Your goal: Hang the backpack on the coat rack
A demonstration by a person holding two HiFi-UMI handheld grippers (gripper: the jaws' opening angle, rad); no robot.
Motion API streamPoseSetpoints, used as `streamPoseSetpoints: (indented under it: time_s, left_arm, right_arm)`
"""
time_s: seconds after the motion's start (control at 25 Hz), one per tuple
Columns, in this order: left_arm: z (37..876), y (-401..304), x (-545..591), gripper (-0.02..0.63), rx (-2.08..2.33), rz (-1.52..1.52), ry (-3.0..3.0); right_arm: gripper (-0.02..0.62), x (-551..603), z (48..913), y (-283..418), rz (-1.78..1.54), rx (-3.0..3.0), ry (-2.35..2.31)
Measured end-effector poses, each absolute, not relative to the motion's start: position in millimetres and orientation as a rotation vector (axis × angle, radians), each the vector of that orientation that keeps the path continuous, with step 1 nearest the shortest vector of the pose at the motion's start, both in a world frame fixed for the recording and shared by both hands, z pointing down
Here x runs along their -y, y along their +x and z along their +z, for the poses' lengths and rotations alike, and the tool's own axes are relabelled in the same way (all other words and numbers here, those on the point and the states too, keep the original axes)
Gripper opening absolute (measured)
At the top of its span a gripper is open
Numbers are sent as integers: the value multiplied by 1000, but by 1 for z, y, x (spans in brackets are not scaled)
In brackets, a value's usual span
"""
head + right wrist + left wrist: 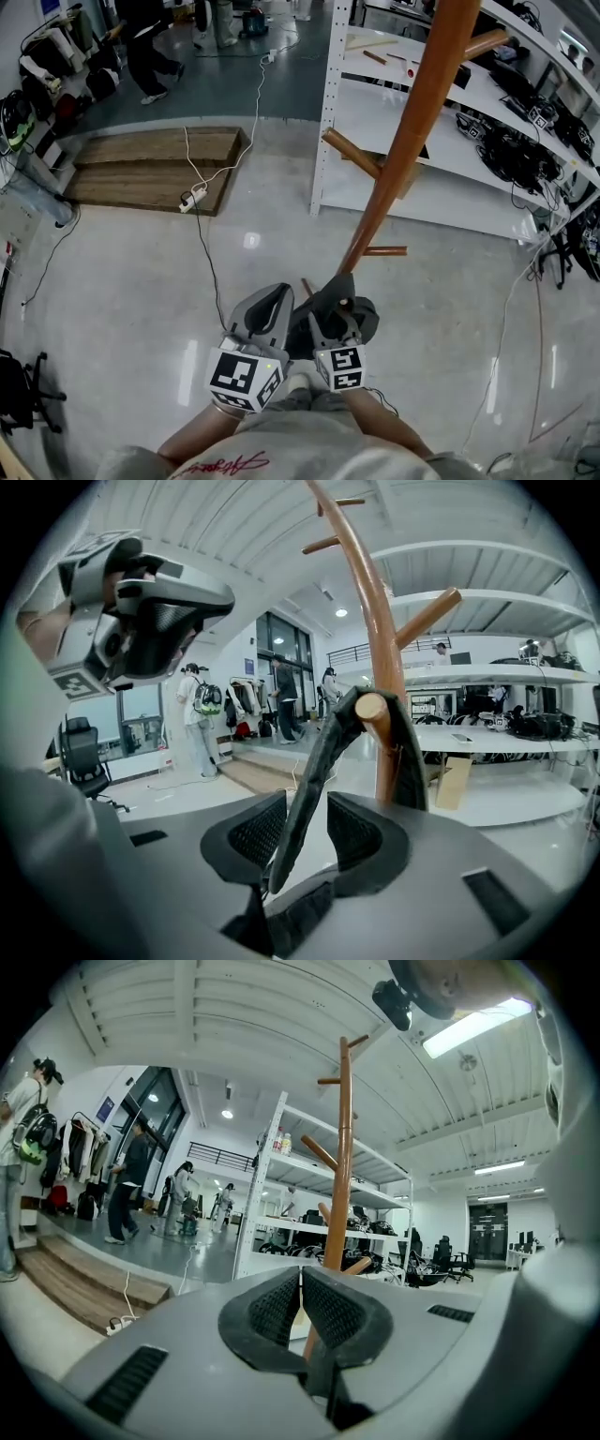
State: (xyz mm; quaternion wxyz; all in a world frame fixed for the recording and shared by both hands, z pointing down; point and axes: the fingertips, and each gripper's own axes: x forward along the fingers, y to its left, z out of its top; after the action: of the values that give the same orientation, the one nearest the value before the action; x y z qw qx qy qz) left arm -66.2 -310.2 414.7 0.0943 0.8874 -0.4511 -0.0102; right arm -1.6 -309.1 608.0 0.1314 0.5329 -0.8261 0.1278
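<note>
In the head view, the wooden coat rack (412, 122) is rising at a slant from the floor (141, 272) toward the top of the picture. The dark backpack (366, 317) is hanging low on the coat rack, and the person is holding both claws just in front of it. The left claw (274, 298) is staying beside the coat rack, apart from it. The right claw (326, 317) is reaching to the backpack, close to the coat rack. A white shelf unit (330, 112) is standing behind the coat rack, and a low wooden platform (150, 169) is lying well apart from it.

In the left gripper view, the two jaws of the left claw are resting together with their tips meeting, and they are holding nothing. The coat rack is standing straight ahead, beyond the tips and apart from them. Some people (125, 1185) are walking far behind the coat rack.

In the right gripper view, the jaws of the right claw are standing wide apart. The strap (309, 780) of the backpack is looping over a peg (372, 710) of the coat rack and running down between the two jaws. The pads are not pressing on it, so the right claw is gripping nothing. The left claw is showing high up, away from the coat rack.
</note>
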Motion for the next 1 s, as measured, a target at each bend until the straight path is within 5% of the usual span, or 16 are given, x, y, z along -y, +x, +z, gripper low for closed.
streamPoseSetpoints:
  time_s: [0.36,0.52,1.0]
  left_arm:
    - [413,-49,301,21,1318,-47,2657]
    - [404,-34,278,21,1308,-54,2679]
    - [388,19,138,21,1343,-124,2686]
  right_arm:
    - [120,251,554,46,295,2414,1614]
    - [38,238,485,67,223,2545,1708]
    - [20,104,390,80,-70,2730,1581]
